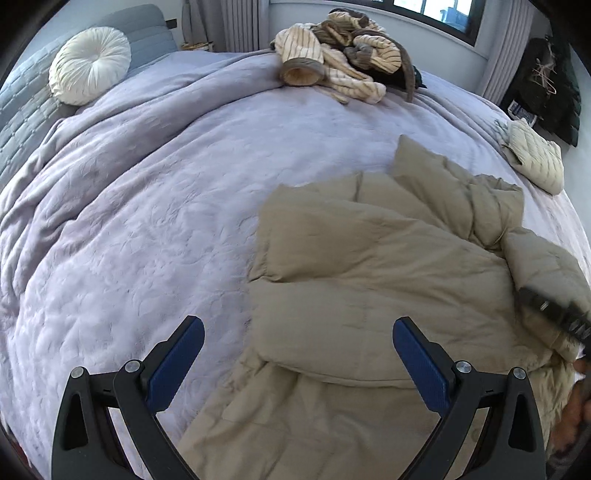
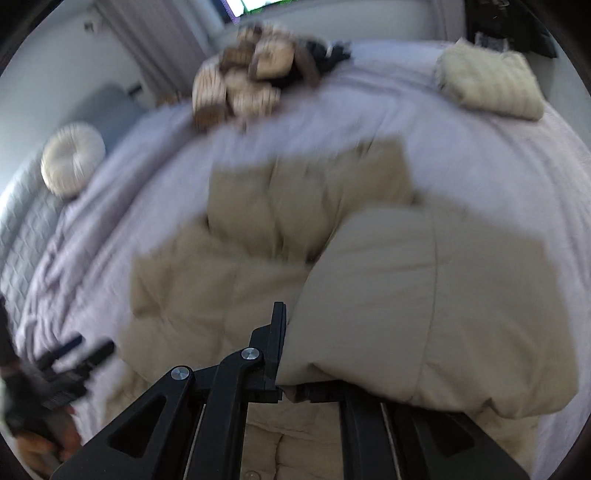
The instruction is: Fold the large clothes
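A large tan puffer jacket (image 1: 369, 288) lies on the lilac bedspread (image 1: 147, 206), partly folded. My left gripper (image 1: 295, 354) is open and empty just above the jacket's near left edge. My right gripper (image 1: 550, 314) shows at the far right of the left wrist view, clamped on a fold of the jacket. In the blurred right wrist view the jacket (image 2: 406, 288) drapes over my right gripper (image 2: 291, 350); its left finger (image 2: 277, 339) shows and the right finger is hidden under the fabric. My left gripper (image 2: 77, 350) appears at the lower left.
A heap of striped cream and brown clothes (image 1: 340, 51) sits at the far side of the bed. A folded cream quilted garment (image 1: 535, 158) lies at the right edge. A round white pillow (image 1: 90, 64) rests by the grey headboard (image 1: 140, 29).
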Available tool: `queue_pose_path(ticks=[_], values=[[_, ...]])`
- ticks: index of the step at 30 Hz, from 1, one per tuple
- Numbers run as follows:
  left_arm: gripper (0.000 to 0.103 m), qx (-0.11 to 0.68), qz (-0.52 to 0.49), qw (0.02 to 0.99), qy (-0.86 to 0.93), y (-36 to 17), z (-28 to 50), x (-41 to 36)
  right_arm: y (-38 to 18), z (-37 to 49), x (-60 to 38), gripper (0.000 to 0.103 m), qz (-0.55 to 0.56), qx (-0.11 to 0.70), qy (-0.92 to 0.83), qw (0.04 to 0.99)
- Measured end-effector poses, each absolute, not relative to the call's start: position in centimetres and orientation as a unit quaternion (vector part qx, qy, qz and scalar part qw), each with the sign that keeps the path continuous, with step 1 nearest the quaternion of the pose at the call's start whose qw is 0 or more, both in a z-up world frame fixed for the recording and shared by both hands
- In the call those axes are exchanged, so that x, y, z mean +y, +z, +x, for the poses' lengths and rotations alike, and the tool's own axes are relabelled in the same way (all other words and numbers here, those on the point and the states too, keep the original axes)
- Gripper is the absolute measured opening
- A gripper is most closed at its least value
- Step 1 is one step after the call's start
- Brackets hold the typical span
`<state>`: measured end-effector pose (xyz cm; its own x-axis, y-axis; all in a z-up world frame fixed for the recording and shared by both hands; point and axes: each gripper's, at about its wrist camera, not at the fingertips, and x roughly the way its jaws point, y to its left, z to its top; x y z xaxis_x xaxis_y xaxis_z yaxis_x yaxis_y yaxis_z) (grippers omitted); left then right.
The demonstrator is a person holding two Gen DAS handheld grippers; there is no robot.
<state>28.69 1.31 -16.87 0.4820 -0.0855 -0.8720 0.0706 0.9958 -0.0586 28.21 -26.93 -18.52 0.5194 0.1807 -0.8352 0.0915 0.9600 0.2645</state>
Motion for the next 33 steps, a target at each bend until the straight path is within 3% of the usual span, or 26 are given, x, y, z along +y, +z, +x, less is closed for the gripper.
queue_pose_path(ticks=[3,5,7,16,18,20,21,28,33], values=[[0.102,0.514,-0.017,0.856,-0.049,-17.8,28.8,1.7,-20.5,28.1,-26.3,0.016,0.122,0.511,0.014,0.851],[0.102,0.517,-0.022,0.854,-0.052,-18.1,28.8,1.6,-21.1,27.8,-26.5,0.050,0.138,0.517,0.020,0.845],[0.102,0.518,-0.027,0.853,-0.057,-18.2,28.9,1.5,-20.5,27.3,-26.8,0.073,0.166,0.514,0.028,0.841],[0.102,0.519,-0.042,0.851,-0.070,-18.2,29.9,1.5,-18.7,21.0,-34.6,0.075,0.420,0.427,-0.027,0.800],[0.102,0.521,-0.042,0.850,-0.066,-18.4,30.1,1.8,-18.9,20.2,-36.5,0.068,0.454,0.403,-0.058,0.793],[0.102,0.521,-0.041,0.850,-0.063,-18.5,30.0,2.2,-18.8,20.4,-37.6,0.017,0.460,0.395,-0.085,0.791],[0.102,0.521,-0.041,0.850,-0.063,-18.4,30.0,2.4,-18.7,21.1,-37.9,0.011,0.454,0.393,-0.092,0.794],[0.102,0.507,-0.063,0.858,-0.049,-17.5,30.2,5.5,-14.2,26.5,-29.1,0.009,0.182,0.409,-0.006,0.894],[0.102,0.504,-0.083,0.859,-0.019,-17.5,30.3,8.8,-18.7,26.3,-18.9,0.009,-0.051,0.474,0.063,0.877]])
